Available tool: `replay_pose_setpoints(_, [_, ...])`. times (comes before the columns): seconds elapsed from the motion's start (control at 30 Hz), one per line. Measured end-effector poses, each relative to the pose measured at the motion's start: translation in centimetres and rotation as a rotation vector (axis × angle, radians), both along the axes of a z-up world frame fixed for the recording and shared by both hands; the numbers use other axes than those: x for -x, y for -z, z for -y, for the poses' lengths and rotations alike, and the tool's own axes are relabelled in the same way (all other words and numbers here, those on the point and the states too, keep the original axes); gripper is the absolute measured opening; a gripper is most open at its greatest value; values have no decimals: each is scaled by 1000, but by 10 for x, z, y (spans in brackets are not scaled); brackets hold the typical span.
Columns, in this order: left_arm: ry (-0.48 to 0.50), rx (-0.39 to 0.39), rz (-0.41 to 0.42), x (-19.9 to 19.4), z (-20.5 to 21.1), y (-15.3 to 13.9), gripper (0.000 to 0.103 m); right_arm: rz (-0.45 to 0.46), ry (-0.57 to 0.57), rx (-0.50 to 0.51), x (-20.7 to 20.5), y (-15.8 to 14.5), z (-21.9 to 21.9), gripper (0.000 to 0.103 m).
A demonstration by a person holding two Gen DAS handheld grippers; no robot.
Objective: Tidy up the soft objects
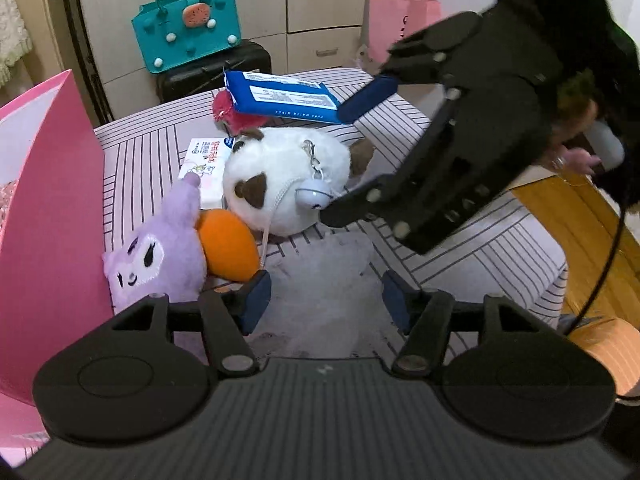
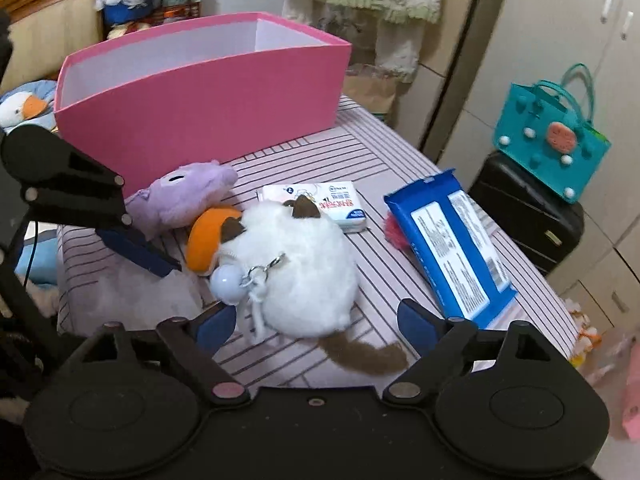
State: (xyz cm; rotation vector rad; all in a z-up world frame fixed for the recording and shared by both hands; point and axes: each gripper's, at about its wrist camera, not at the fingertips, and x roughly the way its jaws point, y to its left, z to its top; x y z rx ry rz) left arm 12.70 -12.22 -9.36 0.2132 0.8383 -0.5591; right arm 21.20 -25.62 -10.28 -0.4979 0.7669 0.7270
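Observation:
A white plush cat (image 1: pixel 280 184) (image 2: pixel 304 272) with brown ears and tail lies on the striped cushion (image 1: pixel 460 248) (image 2: pixel 360 148). Beside it lie an orange plush (image 1: pixel 228 244) (image 2: pixel 208 240) and a purple plush (image 1: pixel 160 256) (image 2: pixel 184 196). A pink box (image 2: pixel 200 96) (image 1: pixel 44 216) stands open behind them. My right gripper (image 2: pixel 316 326) (image 1: pixel 344 160) is open, its fingers on either side of the white cat, just above it. My left gripper (image 1: pixel 326 300) is open and empty over bare cushion, in front of the orange plush.
A blue wipes pack (image 1: pixel 280 98) (image 2: pixel 448 240), a white tissue pack (image 1: pixel 204 160) (image 2: pixel 320 204) and a small red fluffy toy (image 1: pixel 236 114) (image 2: pixel 394 232) lie on the cushion. A teal bag (image 1: pixel 188 28) (image 2: pixel 552 140) sits on a black suitcase (image 2: pixel 528 216) beyond.

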Motion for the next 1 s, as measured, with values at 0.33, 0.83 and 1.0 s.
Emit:
replay_pose_setpoints(0.33, [-108, 74, -39, -6, -10, 12, 47, -38, -138, -46, -22, 19, -11, 81])
replay_pose_setpoints(0.83, [-25, 21, -33, -7, -17, -7, 25, -11, 93, -98, 23, -8, 20, 65])
replay_pose_setpoints(1.0, [-16, -19, -10, 0, -23, -17, 25, -34, 119, -107, 39, -21, 25, 65])
